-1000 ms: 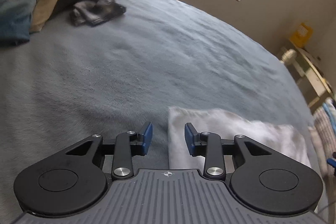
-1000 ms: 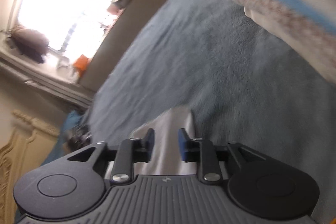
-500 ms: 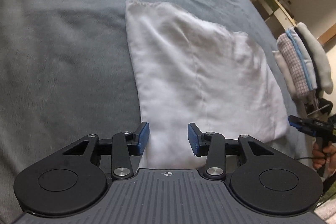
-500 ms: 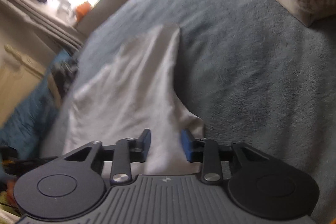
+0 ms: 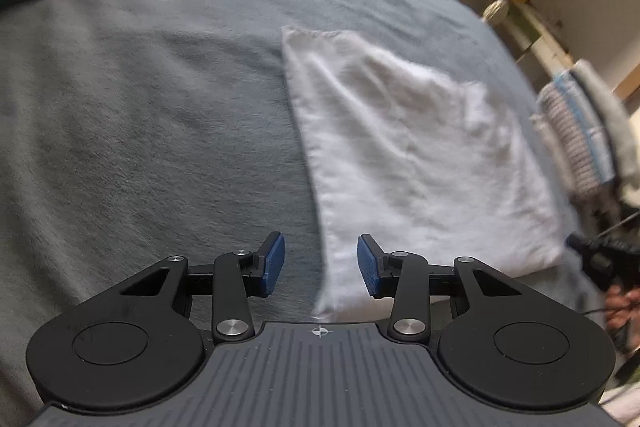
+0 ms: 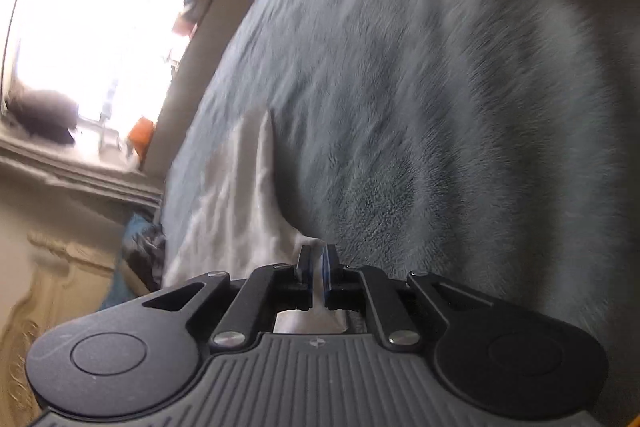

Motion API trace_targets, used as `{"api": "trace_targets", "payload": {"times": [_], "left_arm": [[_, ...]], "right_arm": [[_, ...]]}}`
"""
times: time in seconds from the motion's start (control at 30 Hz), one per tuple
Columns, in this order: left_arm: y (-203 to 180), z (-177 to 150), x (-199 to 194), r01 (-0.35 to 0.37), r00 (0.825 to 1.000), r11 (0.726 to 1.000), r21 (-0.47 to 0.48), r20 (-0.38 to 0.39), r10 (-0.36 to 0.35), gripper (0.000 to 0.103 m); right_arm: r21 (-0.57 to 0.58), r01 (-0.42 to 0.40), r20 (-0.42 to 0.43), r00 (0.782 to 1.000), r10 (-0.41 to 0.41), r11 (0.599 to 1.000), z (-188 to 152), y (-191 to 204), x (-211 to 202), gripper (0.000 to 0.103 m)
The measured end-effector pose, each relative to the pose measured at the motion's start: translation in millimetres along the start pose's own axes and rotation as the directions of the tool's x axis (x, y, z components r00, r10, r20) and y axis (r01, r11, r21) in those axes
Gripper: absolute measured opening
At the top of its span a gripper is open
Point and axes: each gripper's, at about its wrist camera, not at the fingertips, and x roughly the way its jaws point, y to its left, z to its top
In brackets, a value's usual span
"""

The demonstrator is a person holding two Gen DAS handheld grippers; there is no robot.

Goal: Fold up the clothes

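While the white cloth (image 5: 416, 155) lies flat on the grey-blue bed (image 5: 152, 115), the left claw (image 5: 320, 263) tilts down over its near left corner with its blue pads spread, the cloth's edge between them but untouched. The right claw (image 6: 317, 261) points along the bed at a shallower angle, rolled sideways, pads pressed together on the cloth's near right corner. A stack of folded clothes (image 5: 580, 131) sits at the bed's right edge.
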Motion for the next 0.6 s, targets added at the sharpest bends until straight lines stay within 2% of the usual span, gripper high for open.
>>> {"api": "trace_targets", "payload": {"times": [0.07,0.13,0.17,0.2,0.23,0.27,0.33,0.43,0.57,0.6], "left_arm": [[-0.9,-3.3,1.3,0.082,0.996,0.996,-0.043,-0.040,-0.084,0.040],[-2.3,-11.3,9.3,0.155,0.981,0.984,-0.091,-0.103,-0.165,0.040],[-2.7,-16.8,15.1,0.183,0.971,0.976,-0.116,-0.132,-0.198,0.041],[-2.8,-22.7,21.4,0.205,0.961,0.968,-0.143,-0.158,-0.227,0.041],[-2.4,-27.6,26.8,0.207,0.957,0.964,-0.169,-0.170,-0.235,0.043],[-1.3,-31.5,31.5,0.188,0.961,0.963,-0.192,-0.169,-0.221,0.043],[1.6,-38.3,38.9,0.151,0.969,0.959,-0.240,-0.157,-0.192,0.043],[6.6,-40.3,34.9,0.143,0.981,0.949,-0.280,-0.089,-0.174,0.042],[11.9,-39.2,27.9,0.096,0.985,0.958,-0.269,-0.112,-0.130,0.042],[14.0,-37.8,24.2,0.087,0.984,0.960,-0.268,-0.126,-0.124,0.042]], "right_arm": [[0.022,-0.066,-0.063,0.996,0.067,0.998,-7.7,6.2,-1.4,0.008],[0.056,-0.103,-0.131,0.985,0.110,0.993,-17.9,11.1,2.9,0.028],[0.077,-0.112,-0.167,0.978,0.123,0.991,-23.8,13.1,7.1,0.045],[0.099,-0.117,-0.200,0.971,0.134,0.988,-29.3,13.9,11.4,0.047],[0.131,-0.108,-0.221,0.966,0.136,0.985,-33.1,9.4,16.1,0.047],[0.163,-0.097,-0.240,0.961,0.134,0.982,-36.9,4.7,21.4,0.047],[0.228,-0.043,-0.240,0.966,0.099,0.973,-44.6,-7.7,32.7,0.047],[0.262,-0.027,-0.152,0.986,0.069,0.965,-45.3,-17.4,29.0,0.042],[0.219,0.045,-0.056,0.998,-0.034,0.975,-40.9,-14.9,14.9,0.029],[0.218,0.062,-0.042,0.998,-0.054,0.974,-39.7,-14.4,9.5,0.029]]}}
